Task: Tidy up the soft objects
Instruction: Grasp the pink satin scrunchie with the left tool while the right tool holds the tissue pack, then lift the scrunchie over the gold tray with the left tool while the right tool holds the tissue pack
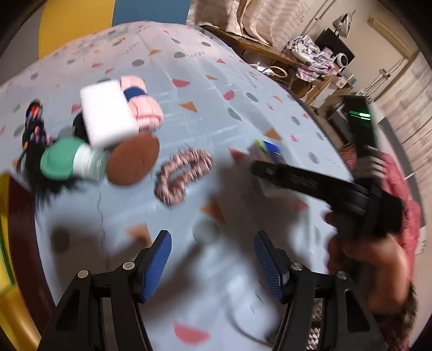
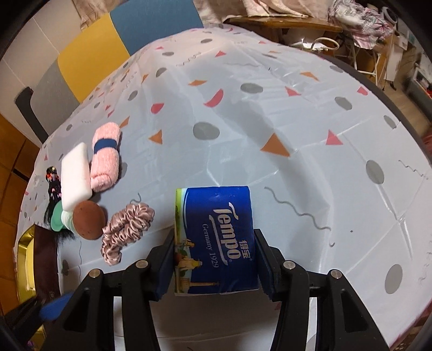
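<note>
My right gripper point(image 2: 214, 239) is shut on a blue Tempo tissue pack point(image 2: 221, 216), held just above the patterned tablecloth point(image 2: 270, 108). To its left lies a cluster: a pink satin scrunchie point(image 2: 127, 229), a brown round puff point(image 2: 87, 220), a white sponge block point(image 2: 75, 175), a pink rolled towel with a blue band point(image 2: 105, 156), a green-capped item point(image 2: 58, 218) and a black hair piece point(image 2: 52, 181). In the blurred left wrist view my left gripper point(image 1: 213, 259) is open and empty over the cloth, with the scrunchie point(image 1: 183, 175) ahead of it.
A chair with a yellow, blue and grey back point(image 2: 108, 40) stands behind the table. A wooden bench with clothes point(image 2: 359, 16) is at the far right. A gold-edged box point(image 2: 27, 256) sits off the table's left edge. A hand point(image 1: 364, 256) holds the right gripper.
</note>
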`<action>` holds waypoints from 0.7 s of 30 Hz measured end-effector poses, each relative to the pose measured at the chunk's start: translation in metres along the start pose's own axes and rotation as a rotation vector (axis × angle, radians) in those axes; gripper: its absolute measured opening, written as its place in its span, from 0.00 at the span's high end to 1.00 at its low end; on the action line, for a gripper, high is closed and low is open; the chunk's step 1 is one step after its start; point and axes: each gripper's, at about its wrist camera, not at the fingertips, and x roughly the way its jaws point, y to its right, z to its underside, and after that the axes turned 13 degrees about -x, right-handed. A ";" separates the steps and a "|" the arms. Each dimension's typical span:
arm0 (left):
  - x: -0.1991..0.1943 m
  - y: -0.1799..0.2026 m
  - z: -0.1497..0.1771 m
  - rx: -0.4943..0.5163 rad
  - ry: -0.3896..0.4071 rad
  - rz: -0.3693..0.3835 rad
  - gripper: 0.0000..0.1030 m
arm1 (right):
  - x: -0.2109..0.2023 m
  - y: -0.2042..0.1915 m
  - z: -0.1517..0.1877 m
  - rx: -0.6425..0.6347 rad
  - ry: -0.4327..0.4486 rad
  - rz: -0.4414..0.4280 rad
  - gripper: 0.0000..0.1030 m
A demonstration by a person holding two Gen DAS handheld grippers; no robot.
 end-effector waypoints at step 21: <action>0.060 0.007 -0.032 0.118 0.067 -0.131 0.74 | 0.004 0.015 0.001 0.118 -0.003 -0.078 0.48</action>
